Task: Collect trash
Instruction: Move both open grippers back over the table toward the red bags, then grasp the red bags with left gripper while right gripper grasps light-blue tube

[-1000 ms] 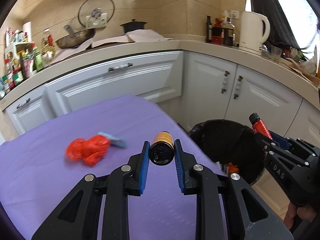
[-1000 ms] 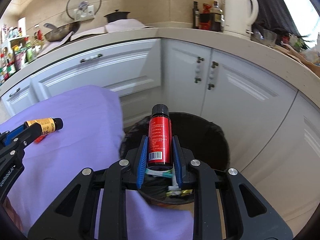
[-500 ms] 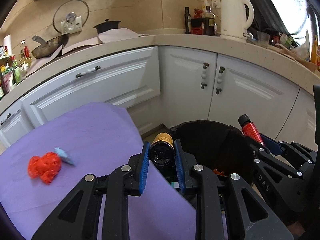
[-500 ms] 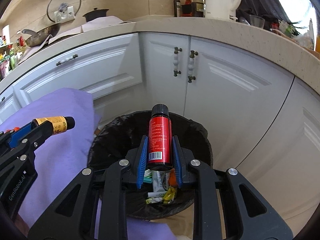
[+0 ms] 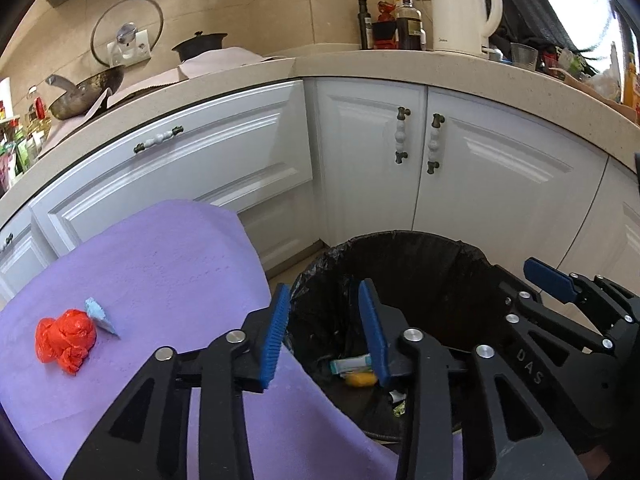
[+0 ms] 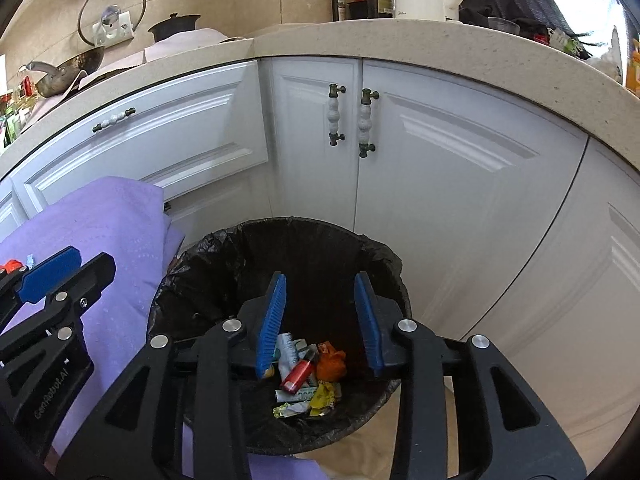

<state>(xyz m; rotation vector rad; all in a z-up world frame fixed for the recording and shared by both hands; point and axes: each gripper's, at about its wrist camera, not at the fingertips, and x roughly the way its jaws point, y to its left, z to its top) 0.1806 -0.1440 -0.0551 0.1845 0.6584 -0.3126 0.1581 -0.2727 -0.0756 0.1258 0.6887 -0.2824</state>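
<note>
Kitchen corner, white cabinets behind; both our grippers hang over the black-lined bin [image 6: 384,256], left gripper [image 5: 325,330] & right gripper [image 6: 320,316] jaws opening w/ nothing between. Bin holds a red bottle [image 6: 297,375], wrappers, orange scrap. Remaining trash, red crumpled bag [image 5: 64,340] w/ blue scrap [image 5: 98,314] touching it, lies on the purple cloth [image 5: 160,264] left of our left tongs, so left hand's nearer; the lump has no clear long axis.

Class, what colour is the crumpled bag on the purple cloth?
Red-orange crumpled bag, clearest in the left wrist view.
</note>
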